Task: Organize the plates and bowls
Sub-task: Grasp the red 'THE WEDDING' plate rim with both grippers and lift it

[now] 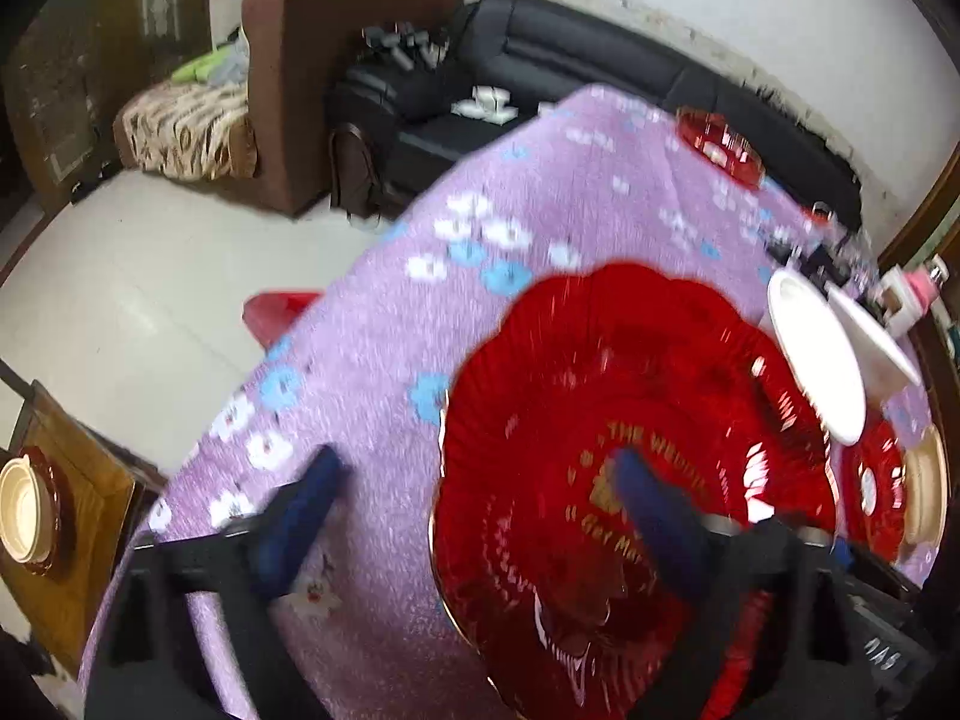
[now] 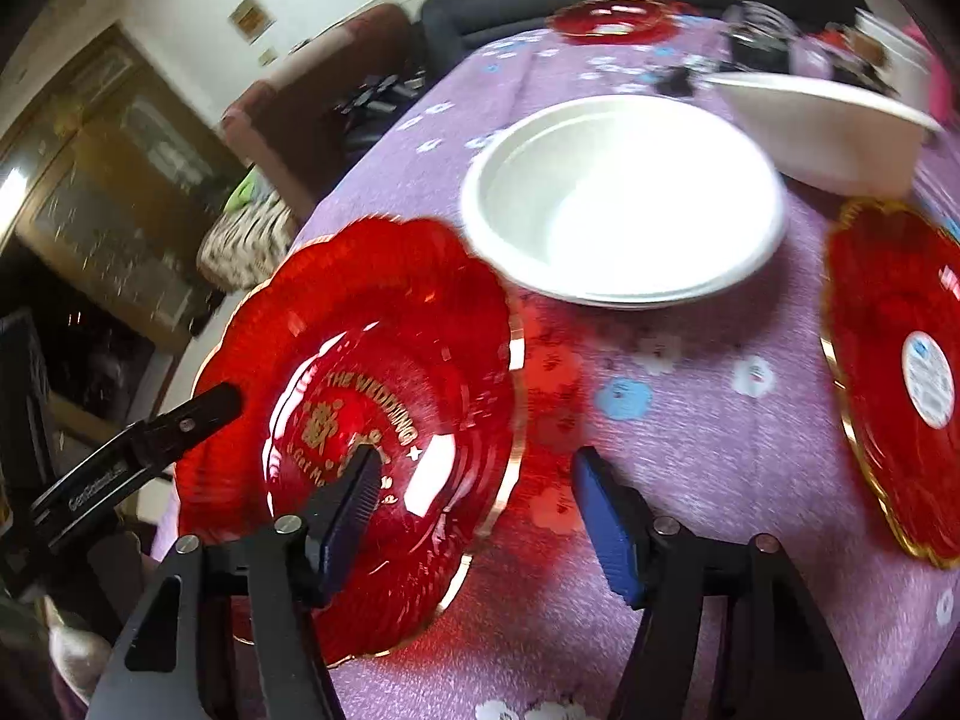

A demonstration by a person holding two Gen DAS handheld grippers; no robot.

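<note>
Straddling opposite rims of the red plate (image 2: 372, 396) on the purple-clothed worktop (image 2: 690, 420), left gripper (image 1: 480, 480) and right gripper (image 2: 474, 480) stand part-open, gripping nothing; next, pinch both rims, lift toward white bowl (image 2: 624, 198).

Red plate (image 2: 372, 396) (gold-rimmed), white bowl (image 2: 624, 198), flowered lilac cloth (image 2: 720, 420).

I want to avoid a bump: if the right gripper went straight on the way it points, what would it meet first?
Probably the right rim of the red wedding plate, which lies between the right gripper's open fingers; depth is unclear.
</note>
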